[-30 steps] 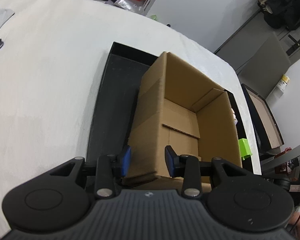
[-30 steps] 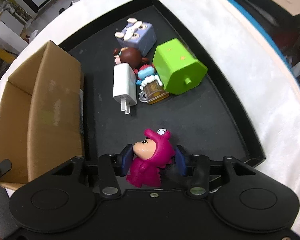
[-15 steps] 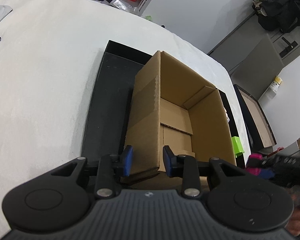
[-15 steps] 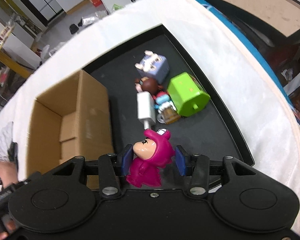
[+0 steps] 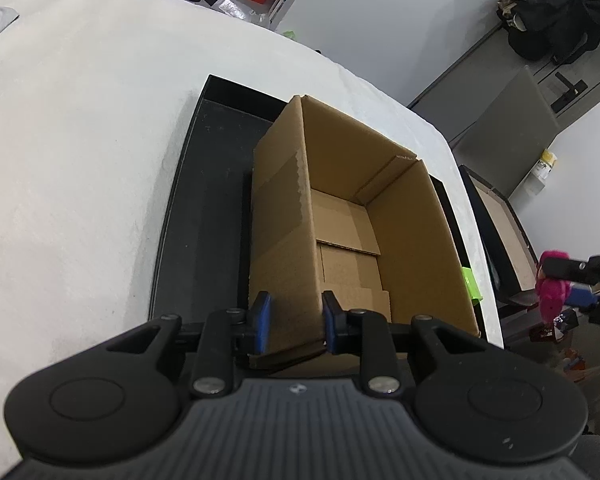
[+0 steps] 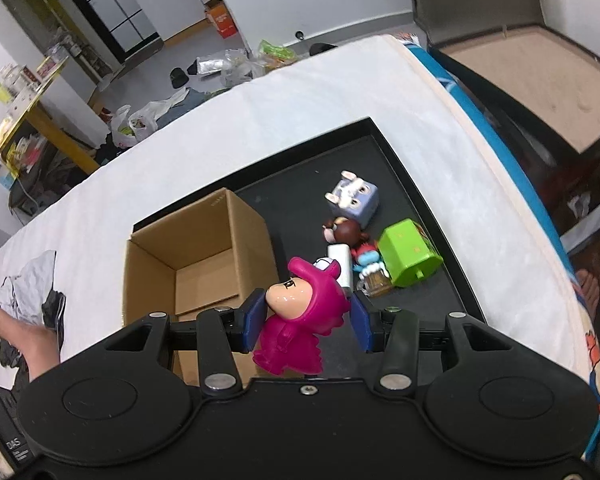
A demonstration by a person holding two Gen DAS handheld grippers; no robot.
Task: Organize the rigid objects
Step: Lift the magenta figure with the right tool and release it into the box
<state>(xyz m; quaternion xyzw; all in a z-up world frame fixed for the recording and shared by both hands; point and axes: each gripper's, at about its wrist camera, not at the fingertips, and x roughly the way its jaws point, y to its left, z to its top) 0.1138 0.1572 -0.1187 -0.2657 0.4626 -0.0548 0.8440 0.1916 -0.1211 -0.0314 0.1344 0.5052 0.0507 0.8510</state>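
An open cardboard box [image 5: 364, 216] [image 6: 204, 256] stands on a black tray [image 5: 204, 200] [image 6: 428, 208]. My left gripper [image 5: 294, 322] is shut on the box's near left wall. My right gripper [image 6: 306, 322] is shut on a magenta dinosaur figurine [image 6: 300, 320], held in the air above the tray, right of the box. The figurine also shows at the right edge of the left wrist view [image 5: 552, 284]. On the tray lie a green block [image 6: 408, 252], a lilac bunny cube [image 6: 354, 196], a brown-haired doll [image 6: 346, 232], a white charger [image 6: 340, 264] and a small mug toy [image 6: 374, 280].
The tray lies on a white cloth-covered table [image 6: 300, 96]. A person's bare arm [image 6: 24, 344] and dark items [image 6: 40, 300] are at the table's left. An open dark case [image 6: 540, 72] stands beyond the right edge.
My right gripper has lifted the magenta figurine high above the tray and swung toward the box side. My left gripper keeps its hold on the box wall.
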